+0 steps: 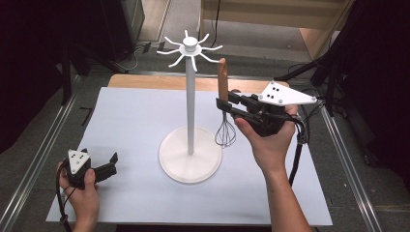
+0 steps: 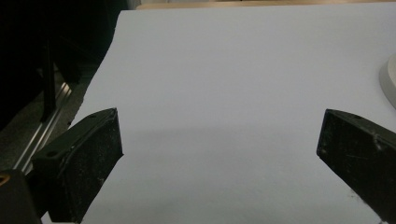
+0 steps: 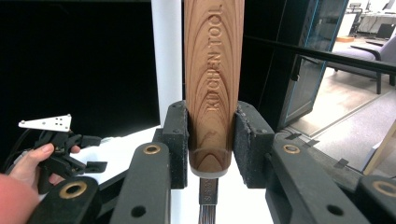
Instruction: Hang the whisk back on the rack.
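A whisk (image 1: 225,116) with a wooden handle (image 3: 213,88) and wire head hangs upright just right of a white hook stand (image 1: 190,96). My right gripper (image 1: 223,106) is shut on the lower end of that handle; its pads (image 3: 177,140) press the wood from both sides, wires below. The stand's pole (image 3: 166,56) rises right behind the handle, and its hooks (image 1: 189,48) spread out at the top. My left gripper (image 1: 112,163) rests low at the near left of the pale sheet (image 1: 135,125), jaws wide apart around bare sheet (image 2: 219,116).
The stand's round base (image 1: 190,154) sits mid-sheet; its edge (image 2: 390,79) shows at the right of the left gripper view. Metal rails (image 1: 43,145) run along both sides of the table. Dark floor and a wooden bench lie beyond the far edge.
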`<state>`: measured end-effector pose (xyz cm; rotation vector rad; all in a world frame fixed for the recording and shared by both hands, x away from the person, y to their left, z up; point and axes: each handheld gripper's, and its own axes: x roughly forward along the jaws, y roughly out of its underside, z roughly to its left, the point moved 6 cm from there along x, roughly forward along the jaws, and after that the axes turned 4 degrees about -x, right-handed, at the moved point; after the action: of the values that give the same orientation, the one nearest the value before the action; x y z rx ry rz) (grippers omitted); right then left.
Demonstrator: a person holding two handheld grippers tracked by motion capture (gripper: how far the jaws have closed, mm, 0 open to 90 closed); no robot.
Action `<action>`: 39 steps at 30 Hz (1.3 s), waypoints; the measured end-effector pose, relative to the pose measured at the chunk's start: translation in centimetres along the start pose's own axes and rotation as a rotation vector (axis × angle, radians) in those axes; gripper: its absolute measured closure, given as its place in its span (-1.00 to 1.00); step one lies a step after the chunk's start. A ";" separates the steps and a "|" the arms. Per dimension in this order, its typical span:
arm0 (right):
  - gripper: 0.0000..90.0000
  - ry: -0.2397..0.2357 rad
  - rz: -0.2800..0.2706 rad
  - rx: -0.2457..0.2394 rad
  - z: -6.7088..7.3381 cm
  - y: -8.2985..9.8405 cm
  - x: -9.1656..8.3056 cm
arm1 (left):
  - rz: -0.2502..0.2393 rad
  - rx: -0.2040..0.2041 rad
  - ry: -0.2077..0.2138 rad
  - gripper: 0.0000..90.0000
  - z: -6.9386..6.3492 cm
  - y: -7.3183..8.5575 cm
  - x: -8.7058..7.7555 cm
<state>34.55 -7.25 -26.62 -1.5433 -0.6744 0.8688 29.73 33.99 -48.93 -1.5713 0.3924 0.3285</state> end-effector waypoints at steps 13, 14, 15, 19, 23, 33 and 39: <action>0.56 0.001 -0.038 -0.004 0.5 -1.0 0.2 | 0.000 0.000 0.001 -0.99 0.0 0.0 0.0; 0.56 -0.001 -0.049 0.001 0.5 -1.1 0.2 | 0.000 -0.001 0.001 -0.99 0.0 0.0 0.0; 0.56 -0.001 -0.049 0.001 0.5 -1.1 0.2 | 0.000 -0.001 0.001 -0.99 0.0 0.0 0.0; 0.56 0.005 -0.067 -0.001 0.7 -1.3 -0.2 | 0.001 0.000 0.000 -0.99 0.0 0.0 0.0; 0.56 0.011 -0.088 -0.006 0.8 -1.6 -0.6 | 0.001 0.000 0.000 -0.99 0.0 0.0 0.0; 0.56 -0.009 -0.109 -0.006 1.8 -2.4 -1.1 | 0.001 0.000 -0.001 -0.99 0.0 0.0 0.0; 0.56 -0.019 -0.110 -0.002 2.3 -2.5 -0.6 | 0.000 -0.001 -0.001 -0.99 0.0 0.0 0.0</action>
<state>32.42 -6.10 -24.13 -1.4866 -0.7670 0.8017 29.74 33.96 -48.93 -1.5720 0.3913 0.3292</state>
